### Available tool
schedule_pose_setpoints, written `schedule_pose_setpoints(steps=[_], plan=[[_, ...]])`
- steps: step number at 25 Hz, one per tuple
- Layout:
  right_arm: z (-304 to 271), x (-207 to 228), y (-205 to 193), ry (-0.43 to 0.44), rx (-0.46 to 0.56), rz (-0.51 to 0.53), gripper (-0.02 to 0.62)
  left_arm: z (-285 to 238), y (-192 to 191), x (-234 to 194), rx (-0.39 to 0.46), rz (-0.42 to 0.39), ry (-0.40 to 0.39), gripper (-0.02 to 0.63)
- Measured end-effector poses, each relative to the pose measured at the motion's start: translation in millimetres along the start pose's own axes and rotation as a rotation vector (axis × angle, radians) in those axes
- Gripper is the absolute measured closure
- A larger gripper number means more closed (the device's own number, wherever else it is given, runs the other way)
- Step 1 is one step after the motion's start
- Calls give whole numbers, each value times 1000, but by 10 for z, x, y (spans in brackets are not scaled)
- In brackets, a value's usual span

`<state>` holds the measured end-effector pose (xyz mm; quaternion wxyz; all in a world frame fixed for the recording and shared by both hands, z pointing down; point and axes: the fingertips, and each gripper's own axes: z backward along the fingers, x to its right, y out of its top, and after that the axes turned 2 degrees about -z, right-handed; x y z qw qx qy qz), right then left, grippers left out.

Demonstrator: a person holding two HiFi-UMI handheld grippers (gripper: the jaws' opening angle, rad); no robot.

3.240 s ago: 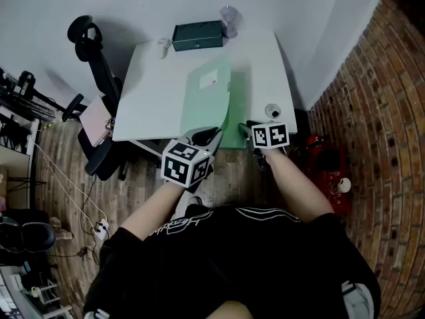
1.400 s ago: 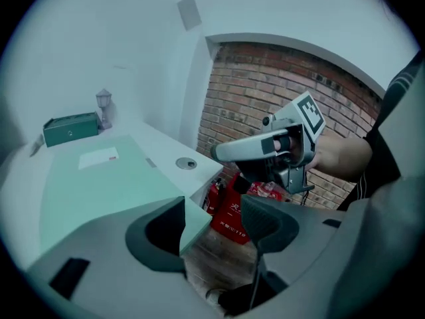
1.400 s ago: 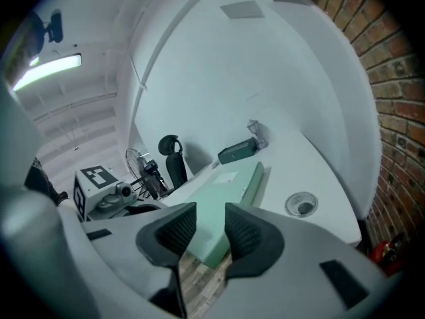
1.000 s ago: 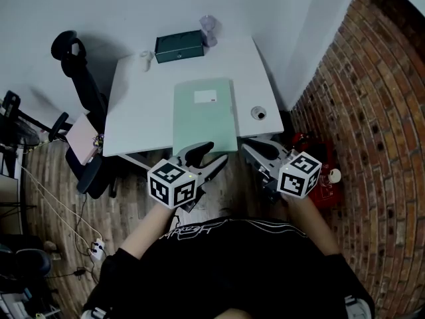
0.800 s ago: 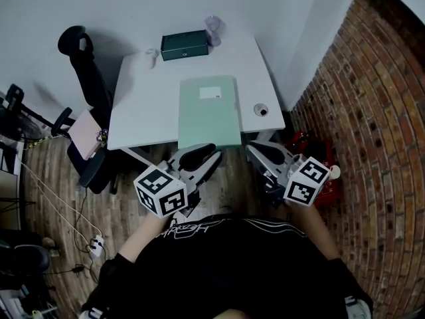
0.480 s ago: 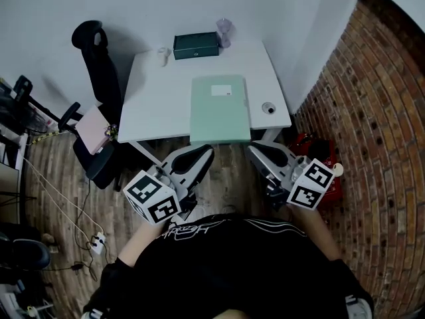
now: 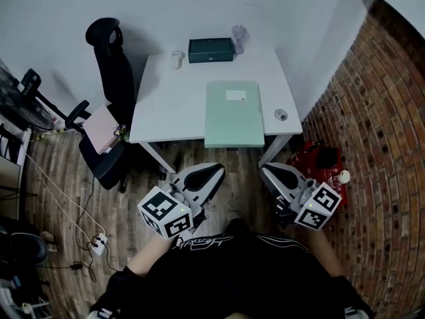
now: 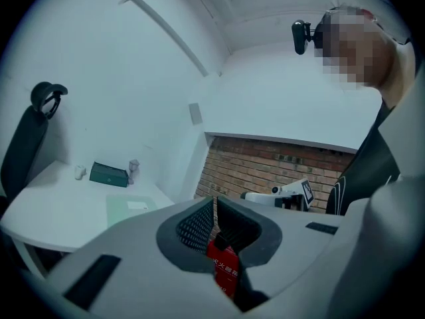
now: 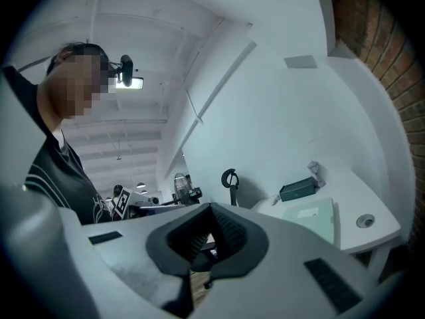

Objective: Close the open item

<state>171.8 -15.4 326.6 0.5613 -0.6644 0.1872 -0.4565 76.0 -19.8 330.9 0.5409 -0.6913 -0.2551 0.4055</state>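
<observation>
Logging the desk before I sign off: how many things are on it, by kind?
green folder: 1
dark green box: 1
clear cup: 1
small white object: 1
round grommet: 1
Total: 5

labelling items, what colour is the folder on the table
Pale mint green folder with a white label; head view shows it best.

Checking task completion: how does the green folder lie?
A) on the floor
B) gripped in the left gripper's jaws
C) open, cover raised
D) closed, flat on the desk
D: the green folder lies shut and flat on the white desk, label side up.
</observation>
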Motion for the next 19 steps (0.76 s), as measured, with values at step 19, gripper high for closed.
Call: schedule_pose_setpoints(steps=[19], plan=[[102,-189,-196,-15,-6,-2,592,111,-259,119,-86,-32,15,563]])
